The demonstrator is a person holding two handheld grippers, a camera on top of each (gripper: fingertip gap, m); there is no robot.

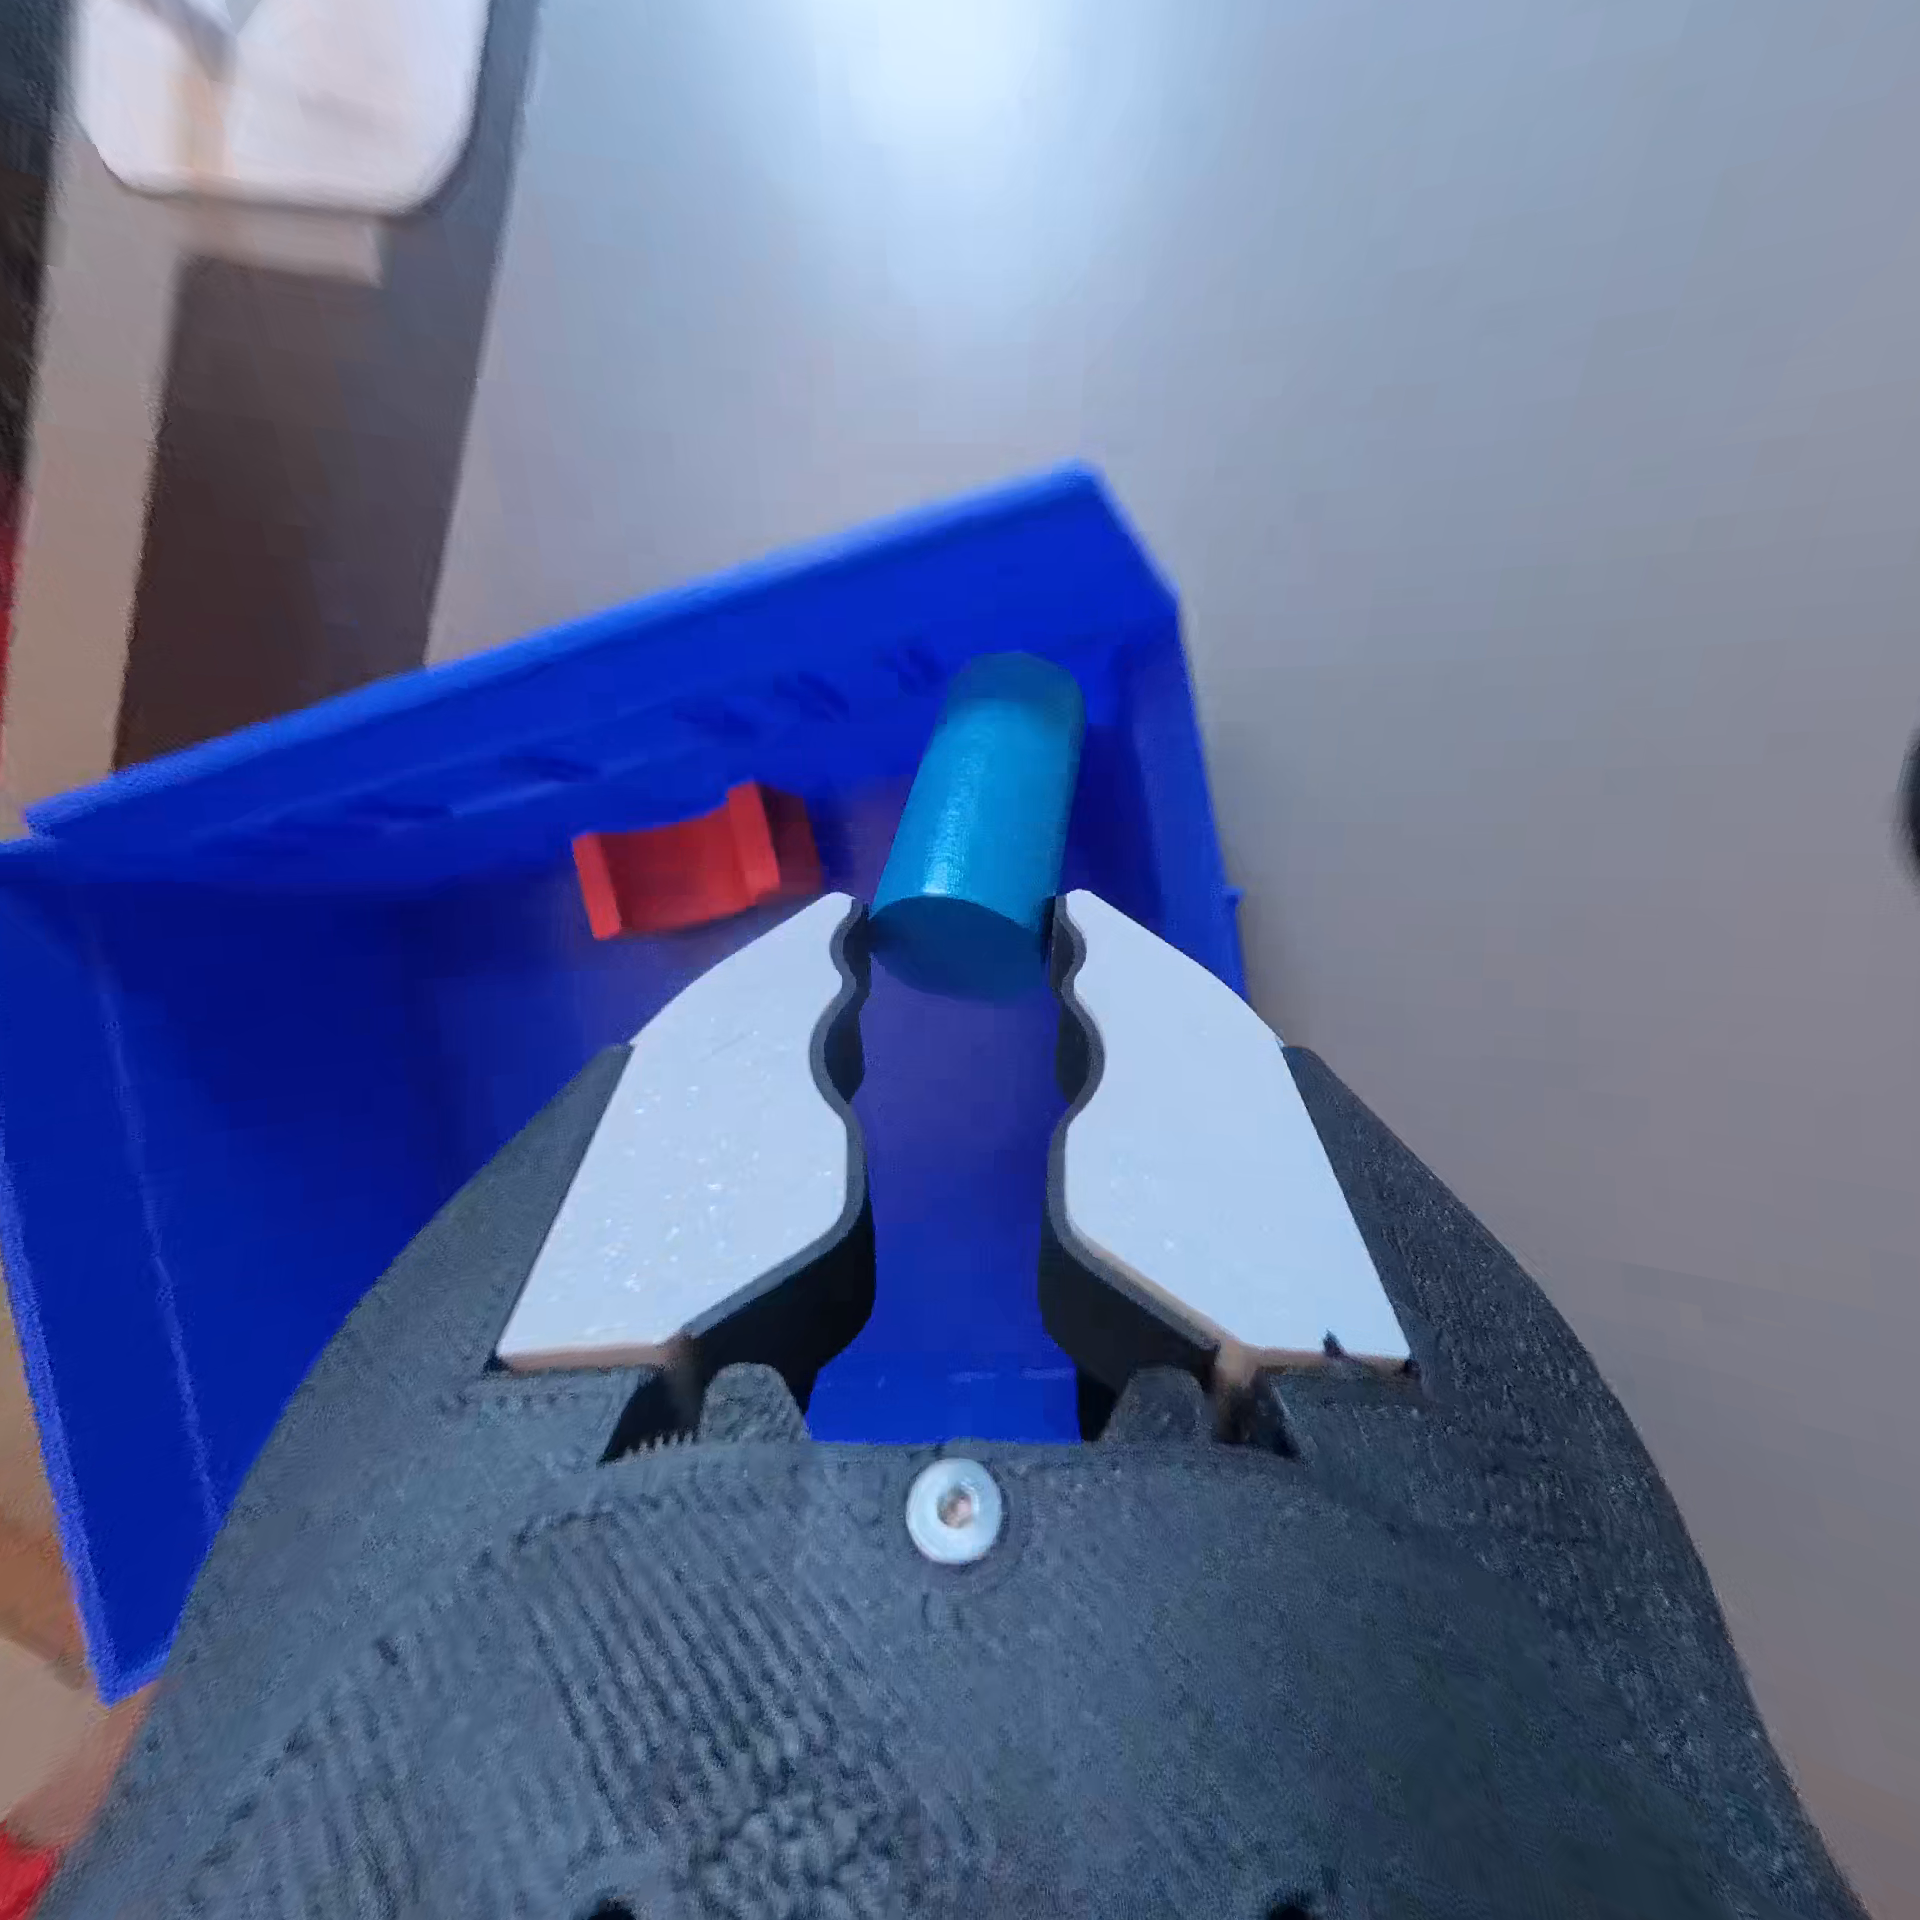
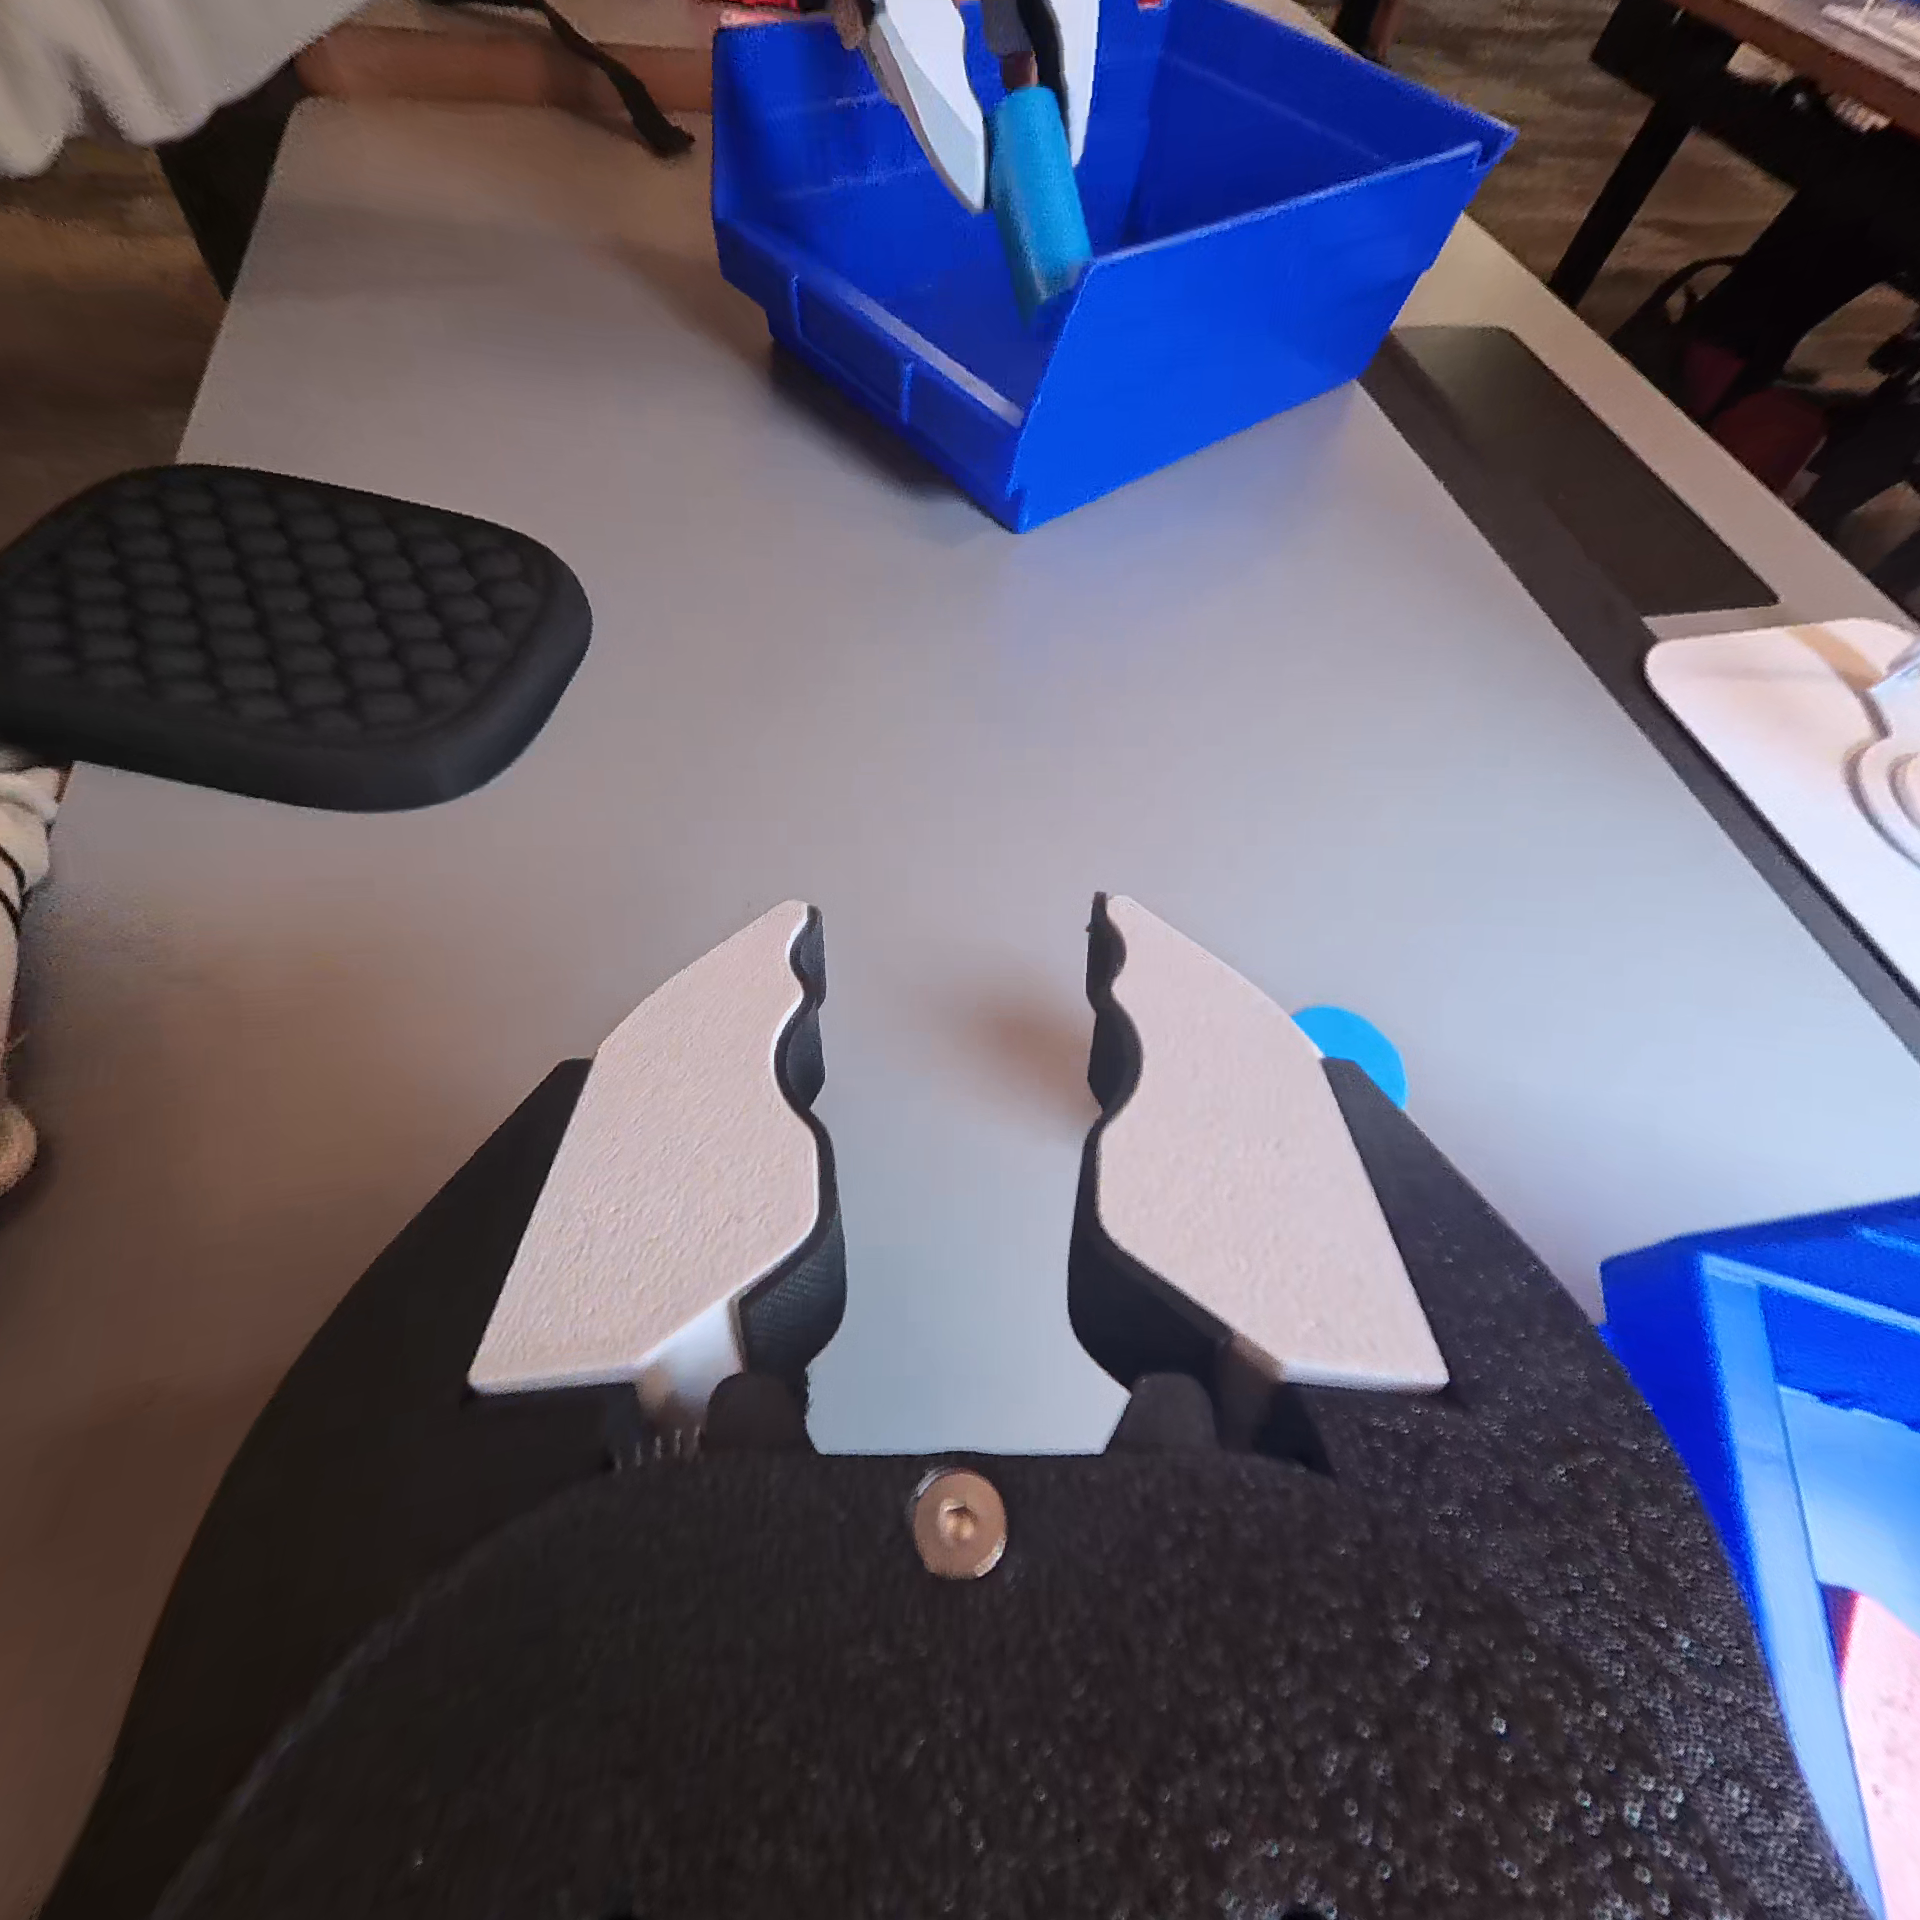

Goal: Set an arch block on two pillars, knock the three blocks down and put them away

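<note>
Gripped endwise by left tongs (image 1: 954, 914), pillar (image 1: 977, 821) seemingly points binward.

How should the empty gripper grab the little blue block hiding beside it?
Only the round top of the blue block shows, behind the right gripper. It seems to stand upright, so probably grip its curved sides, coming level from the front.

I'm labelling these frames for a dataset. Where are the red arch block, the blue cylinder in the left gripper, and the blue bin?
red arch block (image 1: 686, 873): left wrist view, its curved underside.
blue cylinder (image 1: 977, 810): left wrist view, its rounded side.
blue bin (image 2: 1195, 384): right wrist view, its near outer wall.
</note>
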